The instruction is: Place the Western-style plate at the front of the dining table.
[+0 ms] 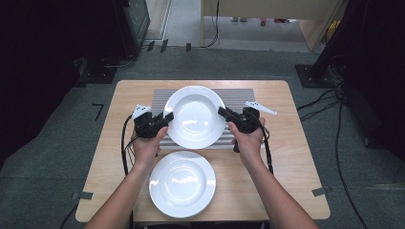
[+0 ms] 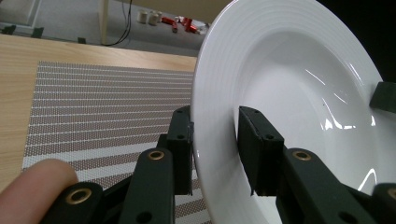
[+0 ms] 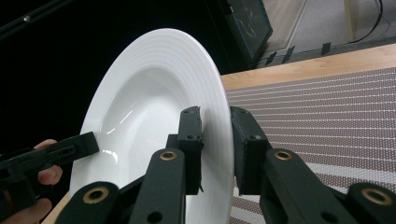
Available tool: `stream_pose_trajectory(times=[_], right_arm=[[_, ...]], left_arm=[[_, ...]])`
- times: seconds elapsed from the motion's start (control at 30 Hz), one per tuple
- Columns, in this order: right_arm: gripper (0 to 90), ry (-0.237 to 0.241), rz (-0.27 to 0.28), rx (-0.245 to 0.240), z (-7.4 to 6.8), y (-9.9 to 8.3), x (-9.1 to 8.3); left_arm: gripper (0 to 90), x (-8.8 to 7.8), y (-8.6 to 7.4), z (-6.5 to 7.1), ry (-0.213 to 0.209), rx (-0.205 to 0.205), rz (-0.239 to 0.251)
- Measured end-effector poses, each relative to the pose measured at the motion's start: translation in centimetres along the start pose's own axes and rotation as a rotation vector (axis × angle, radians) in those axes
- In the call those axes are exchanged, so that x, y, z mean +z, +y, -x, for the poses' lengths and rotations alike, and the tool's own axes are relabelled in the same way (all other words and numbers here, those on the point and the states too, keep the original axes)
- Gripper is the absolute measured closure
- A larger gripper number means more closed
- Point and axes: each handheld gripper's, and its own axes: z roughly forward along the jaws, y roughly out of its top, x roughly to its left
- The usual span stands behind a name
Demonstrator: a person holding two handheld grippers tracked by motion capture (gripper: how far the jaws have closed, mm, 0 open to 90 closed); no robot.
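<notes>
Counter and what lay on it

The wooden counter (image 1: 286,157) stood on grey carpet. A striped mat (image 1: 239,98) lay flat across its far half, edges square with the counter's. A white plate (image 1: 182,183) sat directly on the bare wood at the near edge, just in front of the mat, upright and empty.

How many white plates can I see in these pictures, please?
2. One plate is held at its rim by the left gripper and the right gripper, above the striped mat. The second plate lies on the table, nearer the person.
</notes>
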Motion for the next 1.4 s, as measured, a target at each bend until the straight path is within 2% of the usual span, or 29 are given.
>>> stream_pose_trajectory(times=[0.33, 0.57, 0.9, 1.17, 1.4], right_arm=[[75.1, -0.029, -0.020, -0.007, 1.0, 0.4, 1.3], [75.0, -0.044, -0.026, 0.002, 1.6, 0.8, 2.1], [75.4, -0.058, -0.028, 0.011, 2.4, 1.3, 2.8], [75.9, -0.065, -0.028, 0.028, 3.0, 1.2, 3.7], [75.7, -0.075, -0.020, 0.034, 3.5, 1.2, 4.3]], left_arm=[[67.7, 1.6, 0.5, -0.3, 0.014, 0.006, -0.026], [68.1, 2.7, 0.8, -0.8, 0.017, -0.032, -0.036], [67.3, 4.1, 0.9, -1.1, 0.018, -0.038, -0.066], [67.2, 5.2, 0.8, -1.8, 0.023, -0.068, -0.086], [66.7, 5.8, 1.0, -2.0, 0.033, -0.049, -0.086]])
